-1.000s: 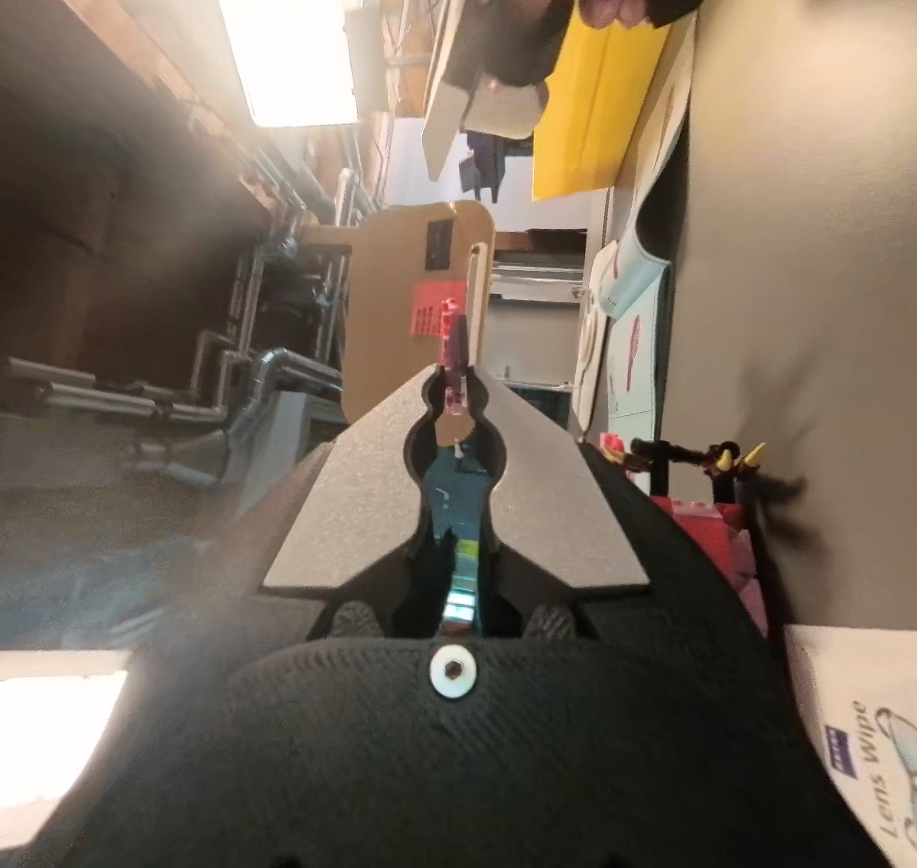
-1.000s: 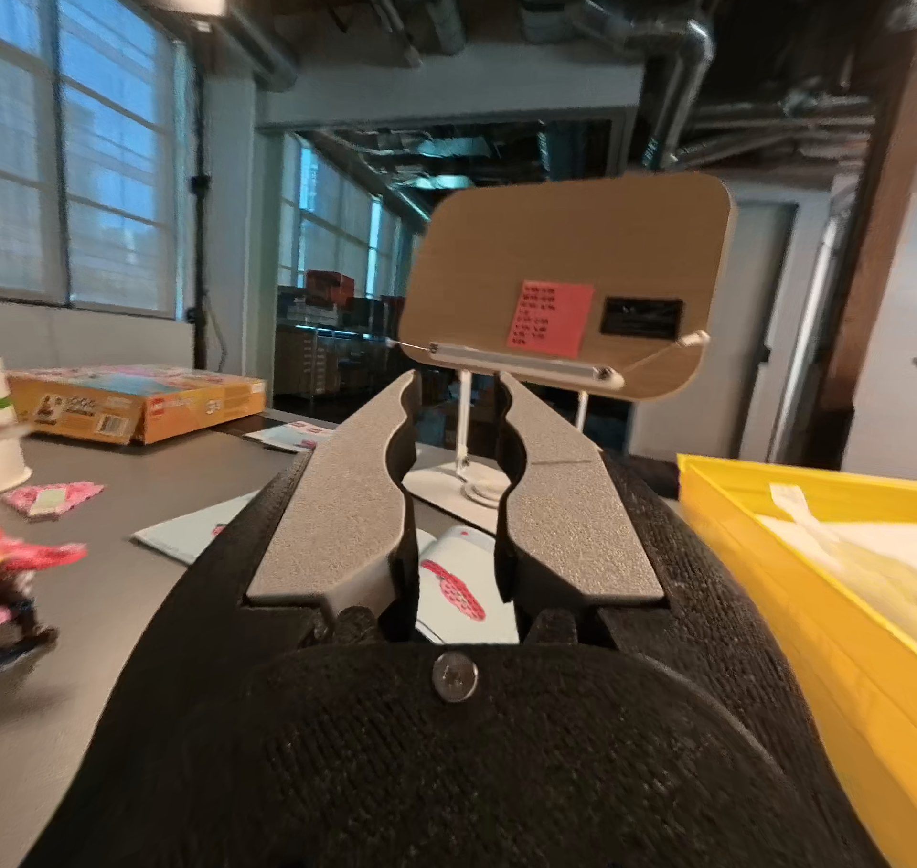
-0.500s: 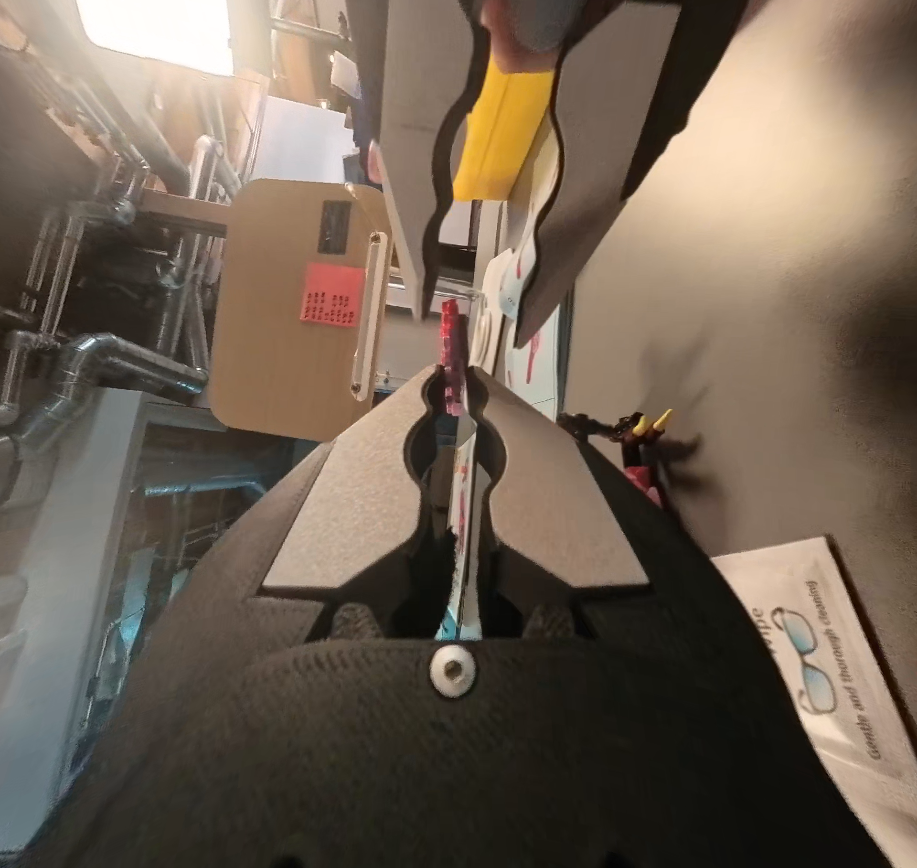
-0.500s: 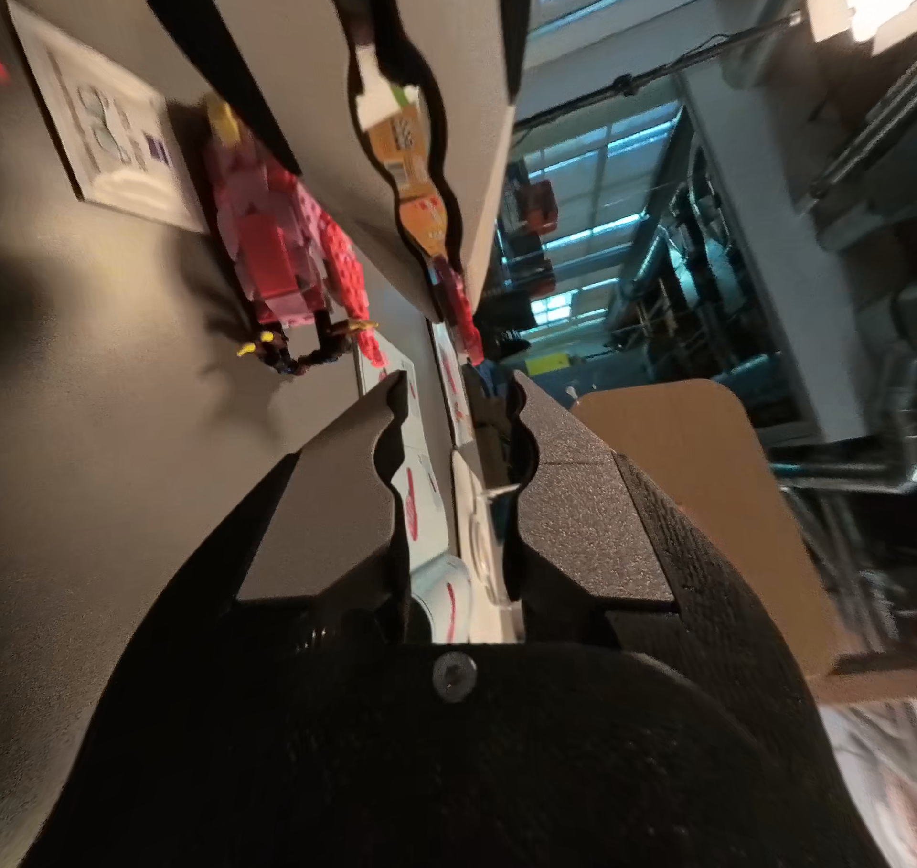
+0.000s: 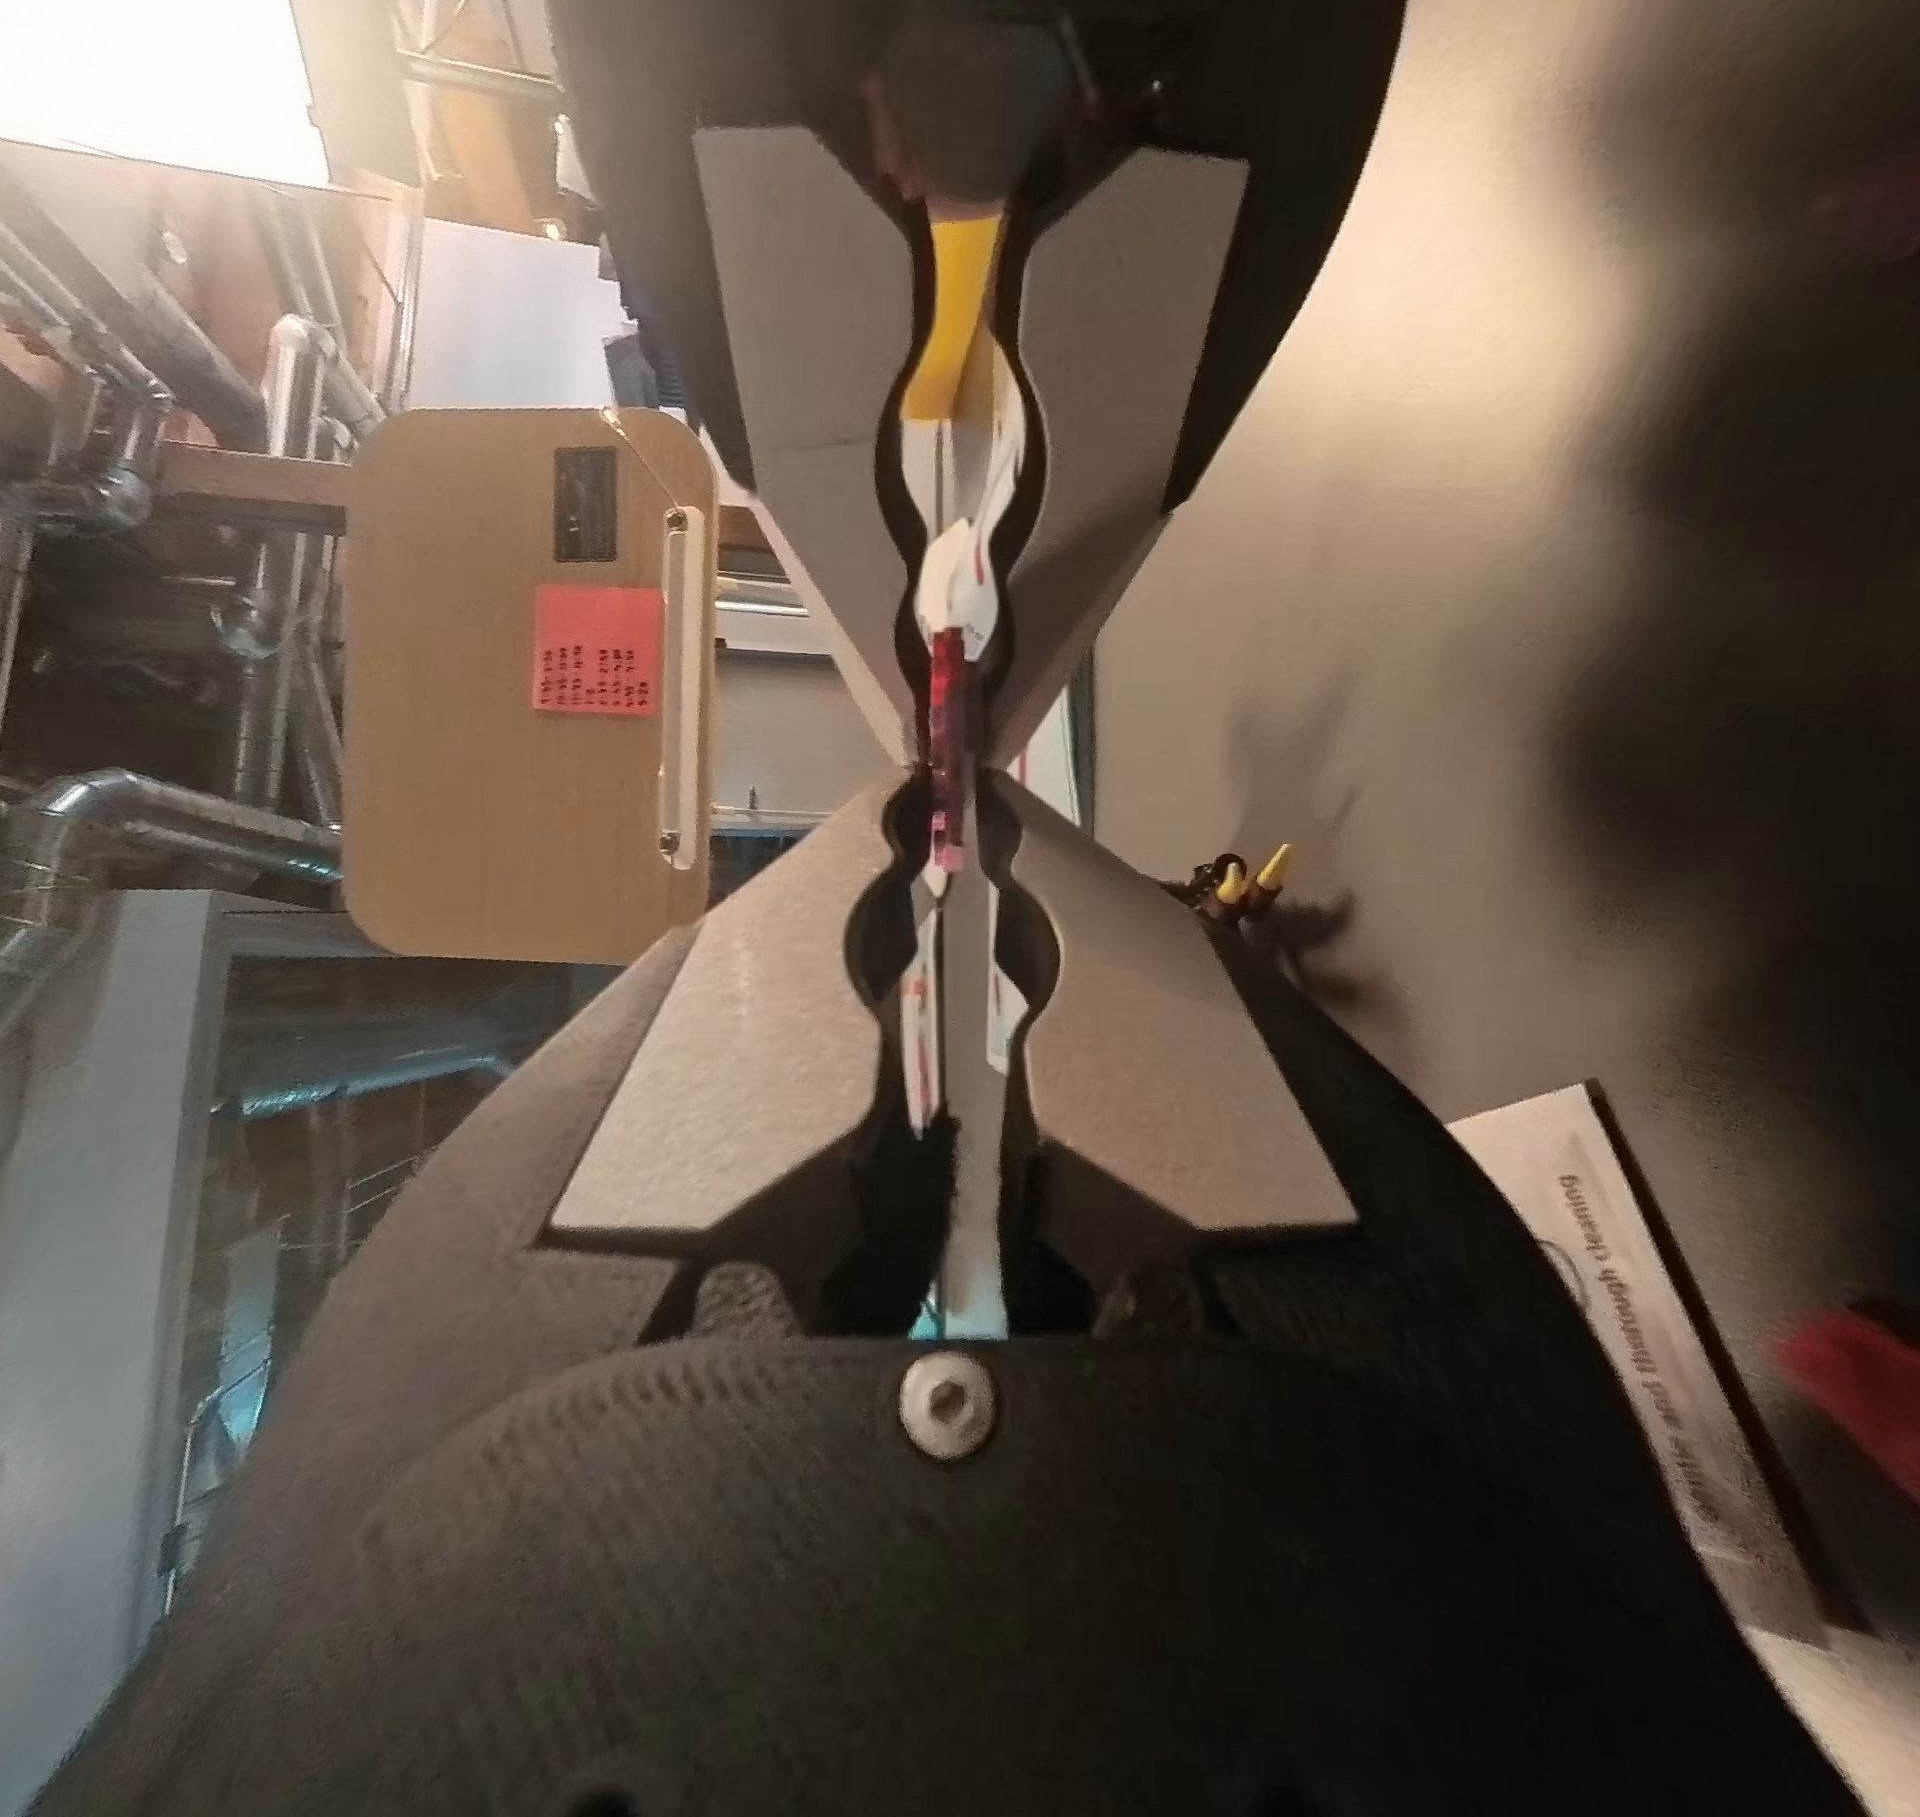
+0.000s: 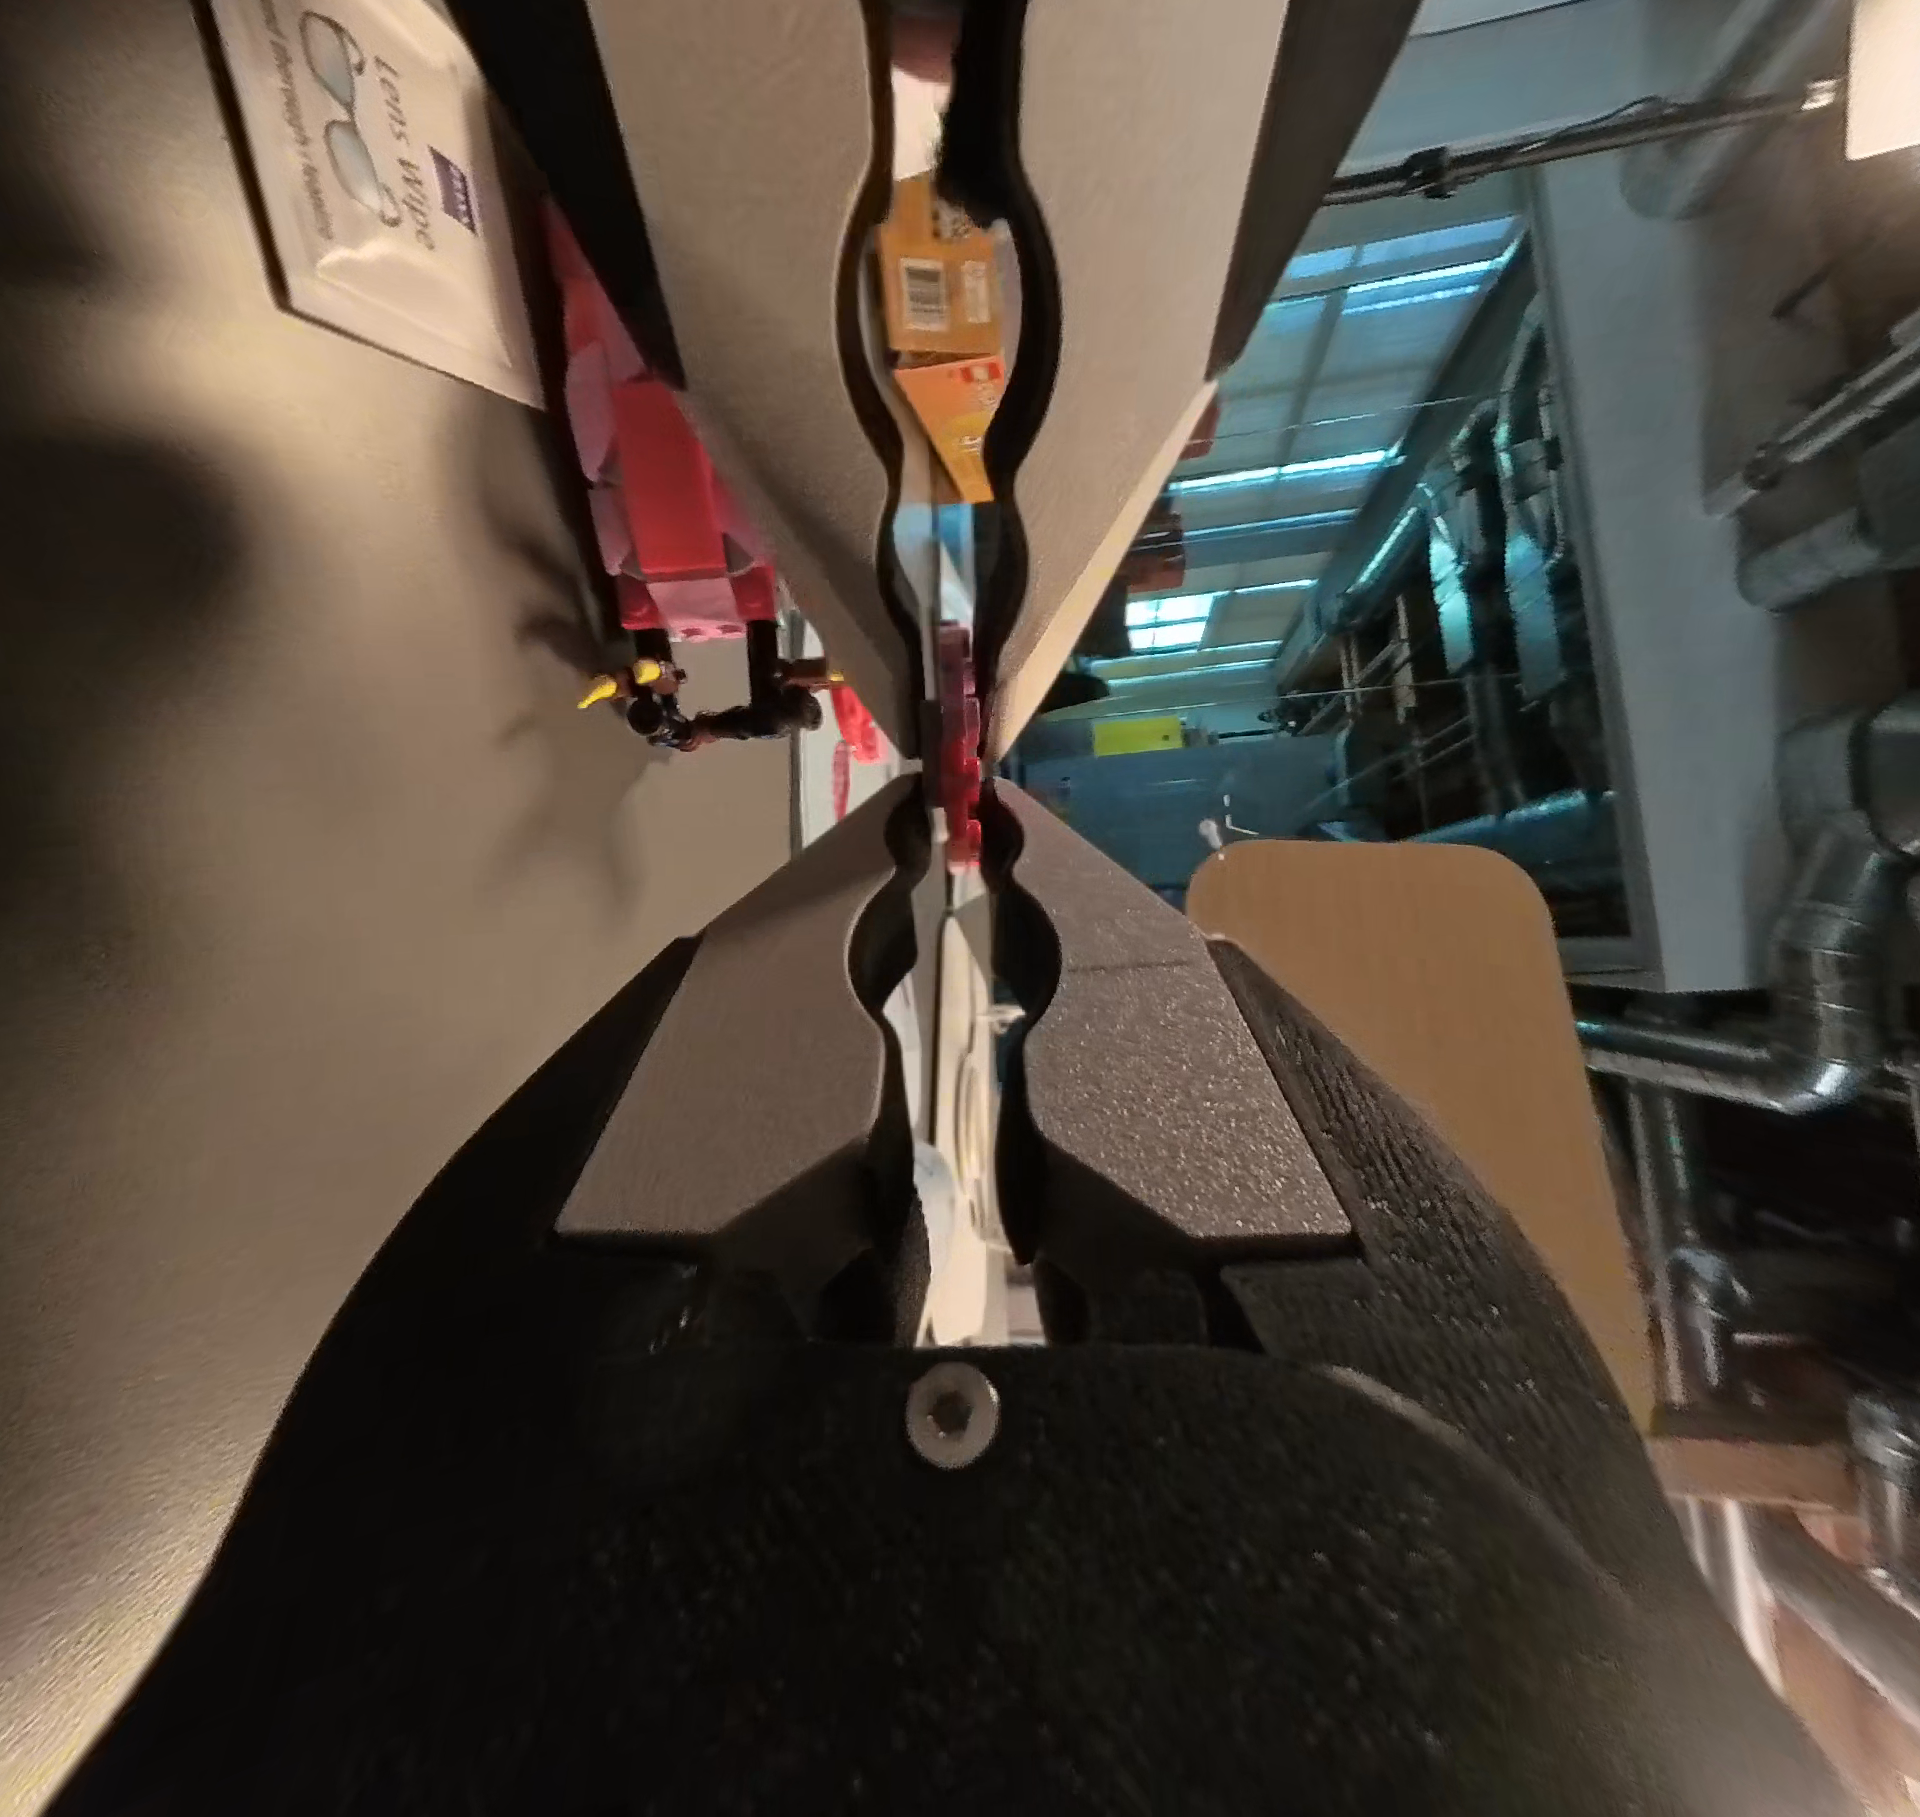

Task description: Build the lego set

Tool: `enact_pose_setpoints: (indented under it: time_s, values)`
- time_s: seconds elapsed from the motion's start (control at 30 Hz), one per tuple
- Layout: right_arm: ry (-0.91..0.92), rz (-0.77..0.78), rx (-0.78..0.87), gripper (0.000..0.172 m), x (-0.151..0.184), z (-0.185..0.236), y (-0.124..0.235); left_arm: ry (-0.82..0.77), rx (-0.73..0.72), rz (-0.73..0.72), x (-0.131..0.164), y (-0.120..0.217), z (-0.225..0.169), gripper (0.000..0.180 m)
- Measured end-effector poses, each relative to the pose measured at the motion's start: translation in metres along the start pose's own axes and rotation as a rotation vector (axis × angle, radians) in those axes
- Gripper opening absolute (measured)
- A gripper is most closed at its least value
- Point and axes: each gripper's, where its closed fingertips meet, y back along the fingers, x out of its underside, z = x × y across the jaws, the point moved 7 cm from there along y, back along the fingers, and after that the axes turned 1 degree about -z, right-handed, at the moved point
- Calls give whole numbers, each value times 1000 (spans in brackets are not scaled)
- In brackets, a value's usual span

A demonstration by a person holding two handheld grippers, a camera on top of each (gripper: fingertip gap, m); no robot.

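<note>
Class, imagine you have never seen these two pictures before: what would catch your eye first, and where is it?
First, the two claws meeting tip to tip at the centre: the left claw and the right claw both pinch one small red-and-pink brick piece held above the grey table. Next, a red and pink brick model with yellow spikes lying on the table beside them, then the tan board with a pink note behind.

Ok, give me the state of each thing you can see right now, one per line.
Left gripper: shut on one end of the thin red brick piece.
Right gripper: shut on its other end, tip to tip.
Red brick model: standing on the grey table.
Wipe sachet: flat, sealed.
Wooden board: upright.
</note>
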Motion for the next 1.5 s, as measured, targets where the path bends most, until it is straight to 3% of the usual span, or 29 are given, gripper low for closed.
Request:
enact_pose_setpoints:
  time_s: [0.2, 0.37, 0.47, 0.73, 0.87, 1.0, 1.1, 1.17, 1.5]
  values:
    - [-24, 25, -50, 5, -1, 2, -2, 7, 32, 8, 2, 0, -2, 6]
    - [-89, -25, 11, 7, 2, 0, -2, -55, -32, 14, 0, 0, 0, 7]
    - [-174, -1, -24, 60, 12, 0, -3, -122, -85, 28, 0, -1, 0, 7]
    - [-323, -27, 20, 73, 47, -13, 13, -172, -226, 11, -3, 4, 9, 7]
    - [-532, -29, 153, 70, 71, -24, 15, -222, -289, -55, -14, 8, 7, 7]
    - [-716, -40, 444, 47, 97, -46, 28, -261, -278, -99, -23, 7, 0, 7]
    - [-807, 10, 542, 29, 115, -51, 34, -279, -270, -142, -30, 8, -4, 7]
    - [-836, 65, 571, 19, 125, -51, 35, -290, -259, -155, -33, 7, -8, 7]
    - [-841, 109, 569, 8, 130, -48, 33, -301, -218, -169, -35, 5, -14, 7]
